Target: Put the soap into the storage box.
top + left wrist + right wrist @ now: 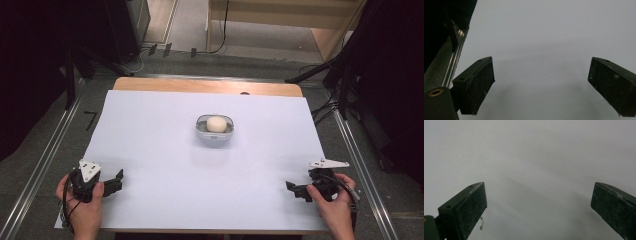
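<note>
The small grey bowl (pixel 215 129) with a pale round ball (pixel 216 123) in it sits mid-sheet. Your left gripper (pixel 118 180) and right gripper (pixel 292 188) rest well short of the bowl, jaws spread apart and empty. Approach level, straddle its rim squarely.

High view looks down n forward over the whole table (pixel 150 150); both gripper views sit close above its white top.

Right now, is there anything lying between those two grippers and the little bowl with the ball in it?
Nothing visible does. Bare white table cover lies between the left gripper, the right gripper and the bowl holding the pale ball.
</note>
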